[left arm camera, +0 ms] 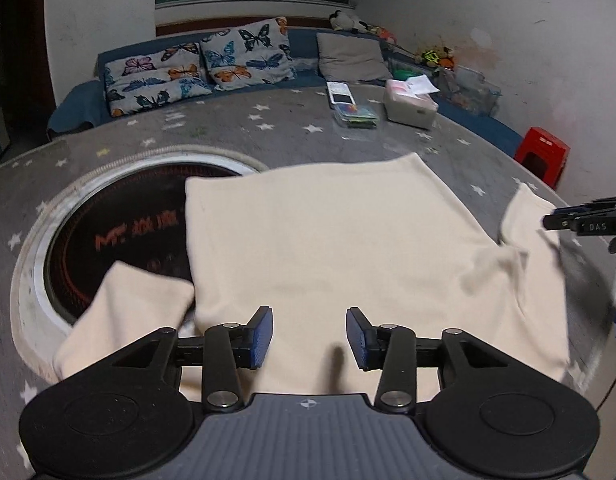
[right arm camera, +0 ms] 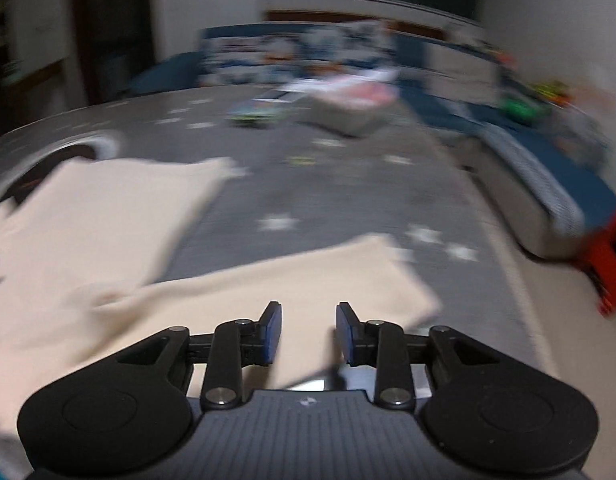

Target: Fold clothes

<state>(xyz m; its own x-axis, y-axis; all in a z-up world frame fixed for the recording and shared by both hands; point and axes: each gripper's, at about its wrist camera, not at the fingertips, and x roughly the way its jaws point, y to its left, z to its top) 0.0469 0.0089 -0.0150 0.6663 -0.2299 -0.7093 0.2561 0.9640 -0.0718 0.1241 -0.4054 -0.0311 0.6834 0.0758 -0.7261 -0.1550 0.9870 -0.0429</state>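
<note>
Both your grippers are the same build. The left gripper [left arm camera: 310, 338] has a matte black frame with two big round discs at the bottom corners, each with a shallow circle pressed in. Flat black link bars run up from silver screw heads to the fingers, and the finger pads [left arm camera: 263, 336] are blue with a fine texture. Between the discs sits a grey ribbed plate with a small crosshair mark at its top edge. Your right gripper [right arm camera: 308, 334] has the same black discs, silver screws and blue pads [right arm camera: 272, 332], and from the left camera its side shows white lettering reading "DAS".
</note>
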